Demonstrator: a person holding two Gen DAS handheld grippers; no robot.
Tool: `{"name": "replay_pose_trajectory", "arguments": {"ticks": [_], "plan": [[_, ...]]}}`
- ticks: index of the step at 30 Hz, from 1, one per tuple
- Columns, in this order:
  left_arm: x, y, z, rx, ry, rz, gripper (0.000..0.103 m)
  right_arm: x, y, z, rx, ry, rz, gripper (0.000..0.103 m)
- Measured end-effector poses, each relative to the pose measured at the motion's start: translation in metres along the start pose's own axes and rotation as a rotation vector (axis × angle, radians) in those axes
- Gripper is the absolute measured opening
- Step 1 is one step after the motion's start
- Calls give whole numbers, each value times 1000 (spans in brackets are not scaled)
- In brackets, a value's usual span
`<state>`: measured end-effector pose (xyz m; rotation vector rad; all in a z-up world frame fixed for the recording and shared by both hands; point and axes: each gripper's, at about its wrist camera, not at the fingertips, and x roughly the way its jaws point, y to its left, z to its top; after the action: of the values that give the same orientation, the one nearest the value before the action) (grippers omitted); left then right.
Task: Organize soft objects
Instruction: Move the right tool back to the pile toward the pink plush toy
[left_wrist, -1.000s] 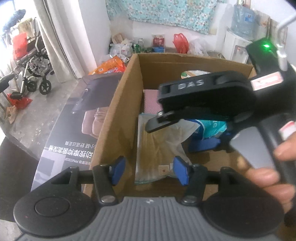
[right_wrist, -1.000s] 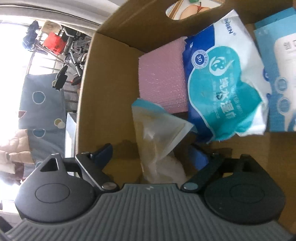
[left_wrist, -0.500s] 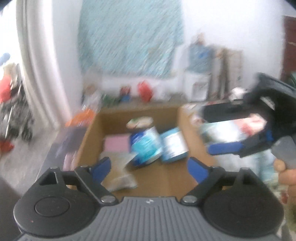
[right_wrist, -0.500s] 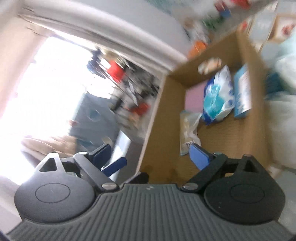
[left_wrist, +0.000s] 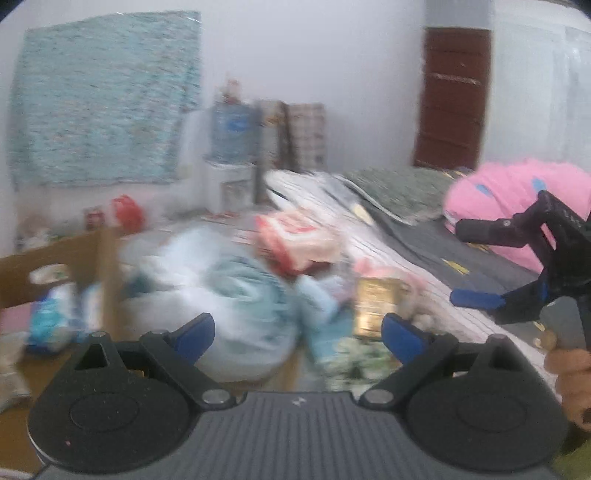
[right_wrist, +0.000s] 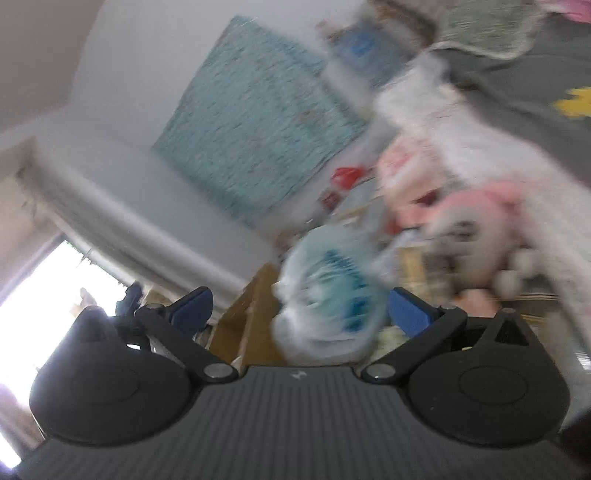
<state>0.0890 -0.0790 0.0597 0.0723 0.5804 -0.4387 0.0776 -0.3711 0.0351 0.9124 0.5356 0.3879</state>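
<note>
While both views blur: left gripper wide open, empty; right gripper wide open, empty; one cardboard box.

Hanging at upper left: turquoise patterned cloth. Upper right: dark red door. Centre: blue water jug, blurred.

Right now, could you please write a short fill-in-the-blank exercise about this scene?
1. Both grippers are ____, holding nothing.
2. The cardboard box lies to the ____ of the left gripper.
3. The right gripper points at a white and ____ plastic pack.

Missing words: open; left; blue
</note>
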Motion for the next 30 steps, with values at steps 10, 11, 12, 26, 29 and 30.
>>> {"name": "replay_pose_trajectory", "arguments": {"ticks": [10, 11, 12, 26, 29, 30], "plan": [[78, -50, -19, 45, 106, -146, 62, 16, -66, -4, 33, -68, -200, 99], [83, -52, -18, 45, 108, -150, 59, 20, -68, -2, 27, -73, -213, 97], [86, -54, -17, 44, 104, -152, 57, 24, -70, 0, 23, -79, -223, 96], [108, -73, -1, 101, 64, -349, 45, 45, -48, 46, -121, -78, -329, 69], [119, -79, -2, 117, 93, -386, 45, 67, -25, 64, -239, 17, -344, 69], [123, -81, -3, 118, 107, -385, 45, 77, -18, 69, -287, 56, -358, 69]]}}
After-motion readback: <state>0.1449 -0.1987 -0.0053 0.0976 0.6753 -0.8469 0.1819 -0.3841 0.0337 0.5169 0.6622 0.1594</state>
